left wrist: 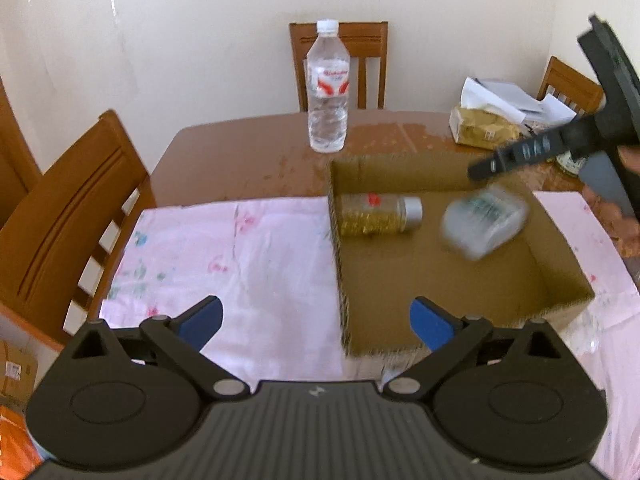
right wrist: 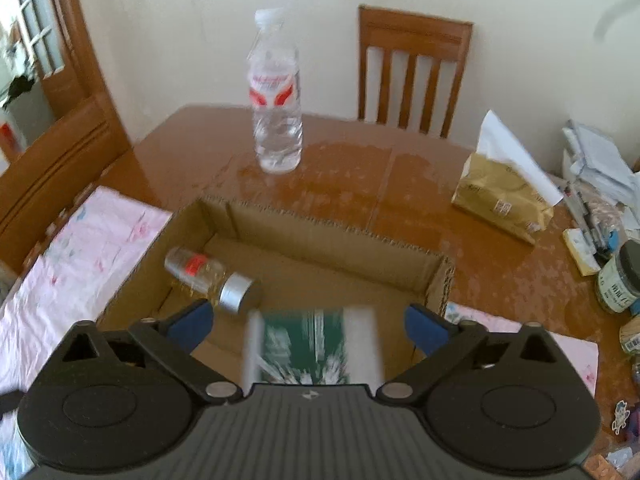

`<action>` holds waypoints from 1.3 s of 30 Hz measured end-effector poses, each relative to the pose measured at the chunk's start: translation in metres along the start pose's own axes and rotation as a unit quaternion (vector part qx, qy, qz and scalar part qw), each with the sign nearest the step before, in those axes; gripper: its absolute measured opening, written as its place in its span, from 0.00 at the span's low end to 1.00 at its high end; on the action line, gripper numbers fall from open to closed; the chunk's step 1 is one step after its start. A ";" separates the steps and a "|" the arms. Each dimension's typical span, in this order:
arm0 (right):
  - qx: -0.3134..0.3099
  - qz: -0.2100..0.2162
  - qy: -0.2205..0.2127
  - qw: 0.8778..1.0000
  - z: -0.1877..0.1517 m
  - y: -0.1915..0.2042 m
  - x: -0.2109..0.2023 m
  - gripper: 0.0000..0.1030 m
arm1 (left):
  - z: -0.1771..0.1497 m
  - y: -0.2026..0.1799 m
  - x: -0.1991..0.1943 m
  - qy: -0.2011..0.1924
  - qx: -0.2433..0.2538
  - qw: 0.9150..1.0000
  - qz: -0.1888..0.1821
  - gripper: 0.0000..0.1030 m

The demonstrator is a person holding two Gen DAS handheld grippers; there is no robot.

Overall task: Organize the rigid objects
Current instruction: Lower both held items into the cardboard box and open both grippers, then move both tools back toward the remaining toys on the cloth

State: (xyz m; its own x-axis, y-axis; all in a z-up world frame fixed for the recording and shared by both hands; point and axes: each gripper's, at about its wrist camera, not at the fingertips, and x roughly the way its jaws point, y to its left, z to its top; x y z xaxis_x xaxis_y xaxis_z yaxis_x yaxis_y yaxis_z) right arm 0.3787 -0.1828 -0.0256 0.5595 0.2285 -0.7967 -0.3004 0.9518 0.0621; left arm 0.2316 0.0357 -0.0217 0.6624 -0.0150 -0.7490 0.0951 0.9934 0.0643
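Observation:
An open cardboard box (left wrist: 560, 276) (right wrist: 320, 236) sits on a pink cloth. A glass jar with a silver lid (left wrist: 380, 214) (right wrist: 212, 278) lies on its side inside it. A clear container with a green label (left wrist: 482, 222) (right wrist: 316, 344) is blurred in the box, below and between my right gripper's open fingers, not held. My right gripper (right wrist: 308, 324) is open above the box; its finger (left wrist: 516, 158) shows in the left view. My left gripper (left wrist: 316, 322) is open and empty over the box's near-left corner. A water bottle (left wrist: 327, 88) (right wrist: 276, 100) stands behind the box.
Wooden table (right wrist: 360, 168) with chairs around it (left wrist: 72, 216) (right wrist: 412, 68). A tissue pack (left wrist: 484, 128) (right wrist: 504, 196), papers and a dark-lidded jar (right wrist: 620, 280) crowd the right side. The pink cloth (left wrist: 224, 256) covers the near part.

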 end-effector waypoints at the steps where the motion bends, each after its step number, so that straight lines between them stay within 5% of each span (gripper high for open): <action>1: 0.003 -0.002 -0.001 1.000 0.001 0.000 -0.001 1.00 | -0.004 0.001 -0.001 0.002 0.000 1.000 0.003 0.97; 15: 0.021 -0.032 -0.017 0.999 -0.030 0.014 -0.054 1.00 | -0.035 0.002 -0.008 0.022 0.023 0.999 -0.016 0.97; 29: 0.076 -0.076 -0.028 0.994 -0.128 0.036 -0.109 1.00 | -0.061 -0.014 -0.003 0.048 0.061 0.994 -0.074 0.97; 39: 0.135 -0.087 0.023 0.987 -0.191 0.029 -0.102 1.00 | -0.077 -0.038 0.019 0.060 0.118 0.982 -0.132 0.97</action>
State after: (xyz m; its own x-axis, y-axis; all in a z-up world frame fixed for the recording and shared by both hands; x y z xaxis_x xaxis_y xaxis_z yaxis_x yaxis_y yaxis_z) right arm 0.1649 -0.2174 -0.0574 0.5473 0.0527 -0.8353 0.0177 0.9971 0.0745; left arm 0.1833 0.0068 -0.0885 0.5007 -0.2415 -0.8313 0.4307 0.9025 -0.0028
